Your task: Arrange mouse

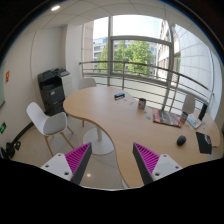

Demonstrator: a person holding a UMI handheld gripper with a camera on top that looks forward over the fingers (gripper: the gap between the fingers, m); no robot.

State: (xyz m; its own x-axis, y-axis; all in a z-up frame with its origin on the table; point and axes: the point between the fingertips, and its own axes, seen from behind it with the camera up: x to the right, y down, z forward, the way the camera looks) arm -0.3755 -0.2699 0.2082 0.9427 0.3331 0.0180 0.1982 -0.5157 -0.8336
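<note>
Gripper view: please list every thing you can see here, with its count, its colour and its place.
table: one, light wood, curved, beyond the fingers.
mouse: one, dark, on the table near its far right end.
chair: one, white, at the table's left side.
printer: one, black and grey, standing by the left wall behind the chair.
books: a small stack, reddish, on the table left of the mouse.
windows: several panes, trees outside, behind the table.
gripper: one, open, holding nothing.
pads: two, magenta, on the fingers' inner faces.

Tan wooden desk (115, 112), white chair (48, 122), black mouse (181, 141), magenta claw (112, 160) pads.
</note>
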